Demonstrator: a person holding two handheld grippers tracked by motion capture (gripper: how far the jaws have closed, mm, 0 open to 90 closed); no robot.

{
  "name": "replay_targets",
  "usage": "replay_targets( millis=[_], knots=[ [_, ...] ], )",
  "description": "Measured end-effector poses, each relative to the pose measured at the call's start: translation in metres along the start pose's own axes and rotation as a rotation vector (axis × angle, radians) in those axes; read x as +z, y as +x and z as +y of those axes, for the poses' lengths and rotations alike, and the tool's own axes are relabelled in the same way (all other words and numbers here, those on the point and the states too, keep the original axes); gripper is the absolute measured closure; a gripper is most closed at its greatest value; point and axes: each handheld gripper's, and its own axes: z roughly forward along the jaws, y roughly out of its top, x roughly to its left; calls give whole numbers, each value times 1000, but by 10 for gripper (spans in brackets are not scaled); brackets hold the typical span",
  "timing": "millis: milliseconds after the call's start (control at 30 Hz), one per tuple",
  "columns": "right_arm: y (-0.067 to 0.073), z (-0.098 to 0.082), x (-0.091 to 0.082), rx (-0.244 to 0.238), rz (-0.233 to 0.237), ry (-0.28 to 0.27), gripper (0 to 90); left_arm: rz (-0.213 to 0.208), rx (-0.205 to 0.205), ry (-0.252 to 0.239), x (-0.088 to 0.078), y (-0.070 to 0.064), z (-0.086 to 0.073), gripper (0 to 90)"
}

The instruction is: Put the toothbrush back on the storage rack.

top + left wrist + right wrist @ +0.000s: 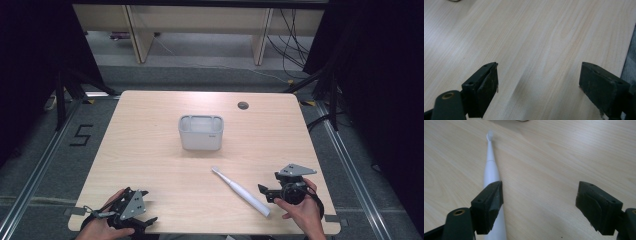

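**Toothbrush beside the right tool**

High view: a white electric toothbrush point(241, 192) lies diagonally on the bench point(150, 150), near the right tool point(265, 192); a grey bin point(201, 133) stands mid-bench.

Left gripper view: the left tool point(537, 82) is spread over bare wood.

Right gripper view: the right tool's jaws are spread, the toothbrush passing under one jaw.

Table point(150, 150): pale wood-grain laminate, matt, smooth. Toothbrush point(240, 190): white plastic, smooth, slight sheen. Bin point(201, 135) at 12 o'clock: grey translucent plastic. Right gripper point(539, 205) pads: matt black, scuffed.
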Motion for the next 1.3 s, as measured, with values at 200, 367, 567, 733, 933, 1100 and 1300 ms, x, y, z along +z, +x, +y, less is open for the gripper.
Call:
replay_targets(
  millis=[200, 367, 567, 733, 933, 1100, 1300],
  knots=[
    [6, 7, 3, -27, 18, 28, 279, 22, -13, -11, 0, 0, 0, 154],
    [10, 14, 5, -44, 25, 67, 321, 5, -17, -13, 0, 0, 0, 154],
    [20, 24, 14, -47, 59, 110, 380, 7, -9, -3, -1, 1, 0, 154],
    [20, 32, 19, -106, 64, 125, 405, 26, -10, -5, -1, 0, 0, 154],
    [25, 38, 28, -159, 98, 163, 446, 25, -6, 1, -1, 1, 0, 154],
    [32, 40, 35, -168, 115, 222, 477, 25, -5, 1, -1, 1, 0, 154],
    [39, 44, 39, -198, 124, 314, 512, 7, -5, 0, 0, 1, 0, 154]
  ],
)
